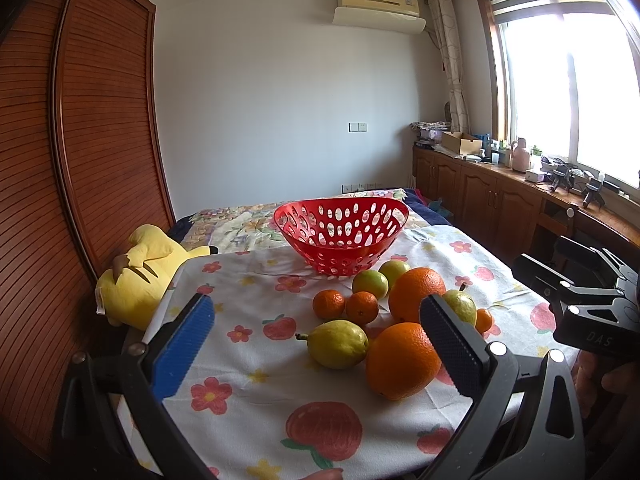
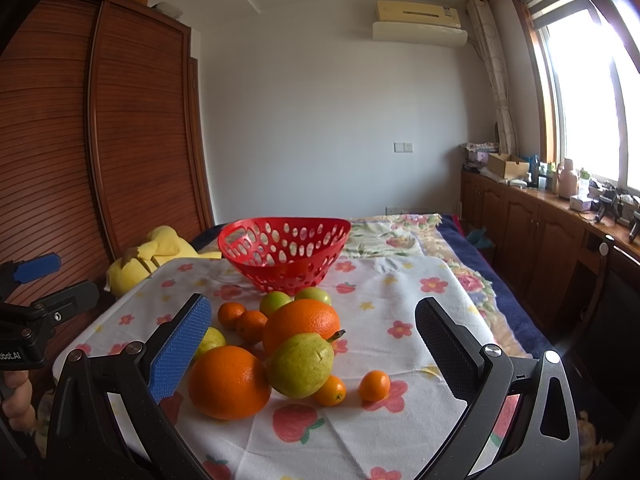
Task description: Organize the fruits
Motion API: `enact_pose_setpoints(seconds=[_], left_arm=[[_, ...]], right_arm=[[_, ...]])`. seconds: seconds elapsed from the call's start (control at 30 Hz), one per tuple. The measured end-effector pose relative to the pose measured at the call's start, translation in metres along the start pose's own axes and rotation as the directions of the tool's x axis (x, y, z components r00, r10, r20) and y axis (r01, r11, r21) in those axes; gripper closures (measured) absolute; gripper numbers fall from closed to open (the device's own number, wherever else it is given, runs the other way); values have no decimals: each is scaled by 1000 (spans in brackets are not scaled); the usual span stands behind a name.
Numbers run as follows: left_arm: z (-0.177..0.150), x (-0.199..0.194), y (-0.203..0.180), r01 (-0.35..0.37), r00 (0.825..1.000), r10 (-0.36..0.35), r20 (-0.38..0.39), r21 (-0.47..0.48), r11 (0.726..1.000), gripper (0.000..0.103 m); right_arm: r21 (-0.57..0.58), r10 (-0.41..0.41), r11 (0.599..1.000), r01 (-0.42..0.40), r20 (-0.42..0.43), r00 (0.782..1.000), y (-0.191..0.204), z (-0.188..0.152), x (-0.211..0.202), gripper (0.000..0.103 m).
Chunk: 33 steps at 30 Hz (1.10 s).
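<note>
A: Where's the fruit?
B: On the cloth (image 2: 400, 280) before the red basket (image 2: 284, 254). The front pear (image 2: 300, 364) seems to point its stem far-right.
A: Grippers?
B: Left gripper (image 1: 320, 344) and right gripper (image 2: 316, 348) gape wide, holding nothing.

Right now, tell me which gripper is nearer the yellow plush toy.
Left. The left gripper hovers beside the yellow plush toy; the right gripper sits farther across the table.

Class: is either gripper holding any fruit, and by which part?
Nothing is held: the left gripper and right gripper are both open, empty, above the fruit.

Glossy plastic basket (image 1: 342, 232), cloth tablecloth (image 1: 248, 280)
</note>
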State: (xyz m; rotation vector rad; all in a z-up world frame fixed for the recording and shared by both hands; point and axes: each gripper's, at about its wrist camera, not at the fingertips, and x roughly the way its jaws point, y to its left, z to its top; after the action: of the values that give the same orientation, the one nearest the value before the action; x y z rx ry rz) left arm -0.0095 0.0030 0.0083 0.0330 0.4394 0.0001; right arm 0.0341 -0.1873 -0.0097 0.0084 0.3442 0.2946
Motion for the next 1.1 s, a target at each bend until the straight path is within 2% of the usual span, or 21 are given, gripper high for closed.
enact_pose_setpoints(seconds=[0.67,1.1], left_arm=[[-31,43,-6,27,993,-26,-115,9,1000,0],[-39,74,-24,131,974,-123,-190,29,991,2]], right_arm=[[-10,-13,1000,12,-99,995,-19,-30,28,0],[-18,-11,1000,8,-179,984,-45,-52,42,7]])
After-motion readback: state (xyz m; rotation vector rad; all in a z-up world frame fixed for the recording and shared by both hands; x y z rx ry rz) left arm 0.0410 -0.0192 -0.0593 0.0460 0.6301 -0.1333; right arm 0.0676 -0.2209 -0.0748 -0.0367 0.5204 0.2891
